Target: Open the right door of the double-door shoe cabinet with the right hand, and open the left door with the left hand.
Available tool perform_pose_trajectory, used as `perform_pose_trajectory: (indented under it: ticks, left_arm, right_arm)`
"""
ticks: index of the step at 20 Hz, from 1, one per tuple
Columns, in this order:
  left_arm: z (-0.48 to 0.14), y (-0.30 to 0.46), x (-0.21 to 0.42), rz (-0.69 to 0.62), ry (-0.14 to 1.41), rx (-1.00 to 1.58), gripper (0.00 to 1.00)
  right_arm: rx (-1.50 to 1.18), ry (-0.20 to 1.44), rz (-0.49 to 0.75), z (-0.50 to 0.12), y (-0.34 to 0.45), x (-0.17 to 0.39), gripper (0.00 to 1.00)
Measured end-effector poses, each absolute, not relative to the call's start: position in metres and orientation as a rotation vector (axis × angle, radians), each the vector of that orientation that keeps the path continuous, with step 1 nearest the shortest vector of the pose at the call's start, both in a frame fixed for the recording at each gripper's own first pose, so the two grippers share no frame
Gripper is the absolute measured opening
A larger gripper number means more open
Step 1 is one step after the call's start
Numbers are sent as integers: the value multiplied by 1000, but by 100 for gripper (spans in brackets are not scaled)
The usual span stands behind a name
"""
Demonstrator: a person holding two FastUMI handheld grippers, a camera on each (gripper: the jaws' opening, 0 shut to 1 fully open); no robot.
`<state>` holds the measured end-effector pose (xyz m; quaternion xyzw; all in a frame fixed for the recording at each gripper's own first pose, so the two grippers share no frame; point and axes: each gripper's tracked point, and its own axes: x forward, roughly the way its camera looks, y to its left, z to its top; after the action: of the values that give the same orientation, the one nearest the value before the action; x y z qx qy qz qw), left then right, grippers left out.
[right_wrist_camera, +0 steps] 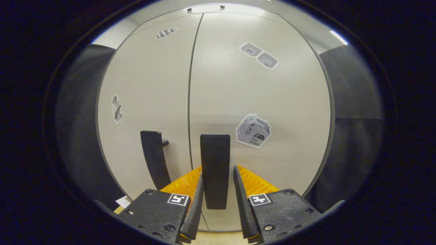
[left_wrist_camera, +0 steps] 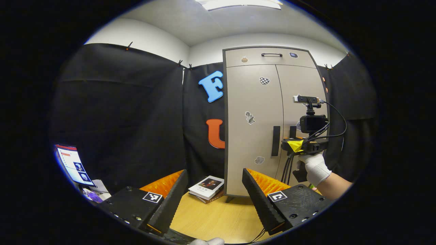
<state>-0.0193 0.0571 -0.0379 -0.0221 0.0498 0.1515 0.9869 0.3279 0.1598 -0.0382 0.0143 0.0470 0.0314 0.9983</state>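
right gripper (right_wrist_camera: pixel 218 204) is right at the shoe cabinet (left_wrist_camera: pixel 253 122), fingers either side of the right door handle (right_wrist_camera: pixel 214 170). the handle is a black upright bar, long axis vertical, and it sits between the two finger pads. narrow gaps show on both sides, so it looks like it's closing but not yet pinching; can't tell for sure if the pads touch. in the left gripper view the same gripper (left_wrist_camera: pixel 289 139) shows at the cabinet front, held by a gloved hand (left_wrist_camera: pixel 315 166), level with the handles.

left gripper (left_wrist_camera: pixel 213 200) is spread wide, holding nothing, well back from the cabinet over the wooden floor (left_wrist_camera: pixel 218 217). left door handle (left_wrist_camera: pixel 276 141) lies ahead and to the right of its fingers, also vertical, just beside the centre seam. both doors look shut, seam is tight.

right hand is clearly the nearer one. likely next: clamp on the right handle and pull outward, swinging the door to the right on its outer hinge. left needs to travel forward and right before it can grab.

books (left_wrist_camera: pixel 207 189) lie on the floor by the cabinet's left foot, out of the door's swing i think.
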Motion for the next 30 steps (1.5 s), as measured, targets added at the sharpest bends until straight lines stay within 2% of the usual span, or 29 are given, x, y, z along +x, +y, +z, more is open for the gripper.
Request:
perform_pose_trajectory:
  ticks: [3, 9, 15, 23, 30]
  left_arm:
    - [-36, 58, -17, 309, 93, -52, 96]
    - [-34, 55, -17, 282, 78, -57, 96]
    - [-29, 48, -22, 218, 48, -45, 96]
    - [-30, 25, -43, 97, 30, -61, 96]
    - [-39, 11, -52, 29, 39, -72, 96]
  right_arm:
    - [28, 108, 67, -39, 162, 328, 35]
    - [37, 135, 126, -39, 162, 324, 24]
    - [16, 137, 206, -42, 151, 275, 19]
    - [19, 125, 169, -41, 90, 194, 17]
    - [38, 122, 114, -42, 40, 157, 12]
